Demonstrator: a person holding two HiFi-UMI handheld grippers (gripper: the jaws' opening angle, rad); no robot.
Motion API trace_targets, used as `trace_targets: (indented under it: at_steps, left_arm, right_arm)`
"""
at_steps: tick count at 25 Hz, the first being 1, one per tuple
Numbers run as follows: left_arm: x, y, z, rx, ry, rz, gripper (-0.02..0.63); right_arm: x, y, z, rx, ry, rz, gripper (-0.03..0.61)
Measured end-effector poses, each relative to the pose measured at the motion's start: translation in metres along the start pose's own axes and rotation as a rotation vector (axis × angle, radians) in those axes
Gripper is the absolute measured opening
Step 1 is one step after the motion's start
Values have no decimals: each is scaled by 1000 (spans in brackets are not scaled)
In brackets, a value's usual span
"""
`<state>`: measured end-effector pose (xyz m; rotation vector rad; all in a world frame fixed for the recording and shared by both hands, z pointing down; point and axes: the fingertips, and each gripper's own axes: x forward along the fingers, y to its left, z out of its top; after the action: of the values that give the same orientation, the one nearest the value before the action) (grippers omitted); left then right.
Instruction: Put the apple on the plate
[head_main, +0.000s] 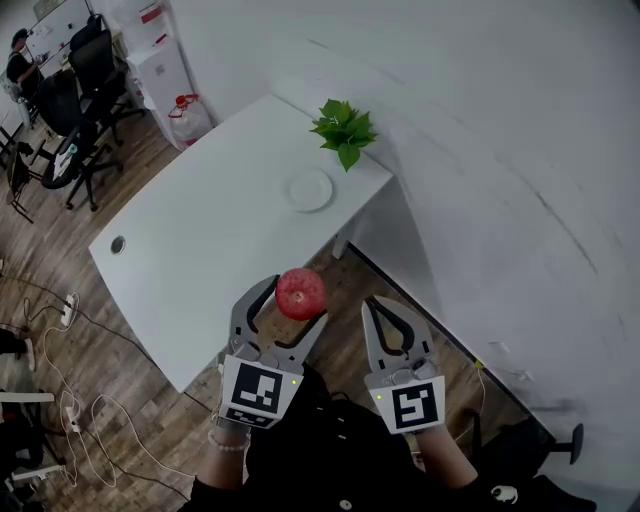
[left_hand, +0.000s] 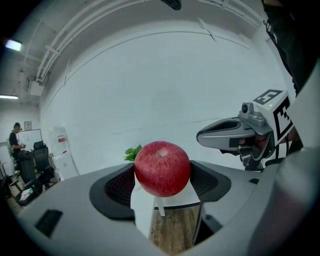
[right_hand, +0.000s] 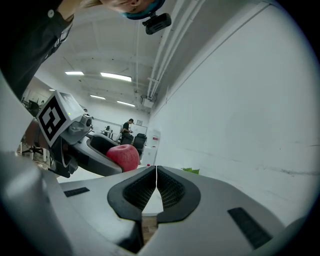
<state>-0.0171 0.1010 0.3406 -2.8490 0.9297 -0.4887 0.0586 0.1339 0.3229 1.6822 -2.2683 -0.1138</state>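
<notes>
The left tool pinches the apple between its two pads, the fruit sitting right at the tips with its stem dimple up. It hangs in the air off the near edge of the surface, over the wooden floor. The plate lies well ahead of this tool and a little to its right, empty, with a leafy plant just beyond it. The right tool is pressed together on nothing, beside the left one.

The step in hand looks like the carry. The round apple is gripped only at its sides, so an even squeeze matters: it could slip out if the pads ease. Travel forward level, high enough to clear the surface edge, then come down over the plate's middle. Lower until the apple meets the plate before spreading the pads, or it may roll off. Stop short of the plant's leaves
</notes>
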Motion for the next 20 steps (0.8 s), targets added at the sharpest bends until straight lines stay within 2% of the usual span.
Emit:
trace_targets:
  at_steps: [11, 20]
  left_arm:
    - [41, 73, -1, 6, -20, -48, 350]
    - [59, 114, -11, -2, -31, -87, 349]
  right_arm:
    - [78, -16, 20, -17, 0, -53, 43]
    - [120, -18, 24, -24, 39, -85, 43]
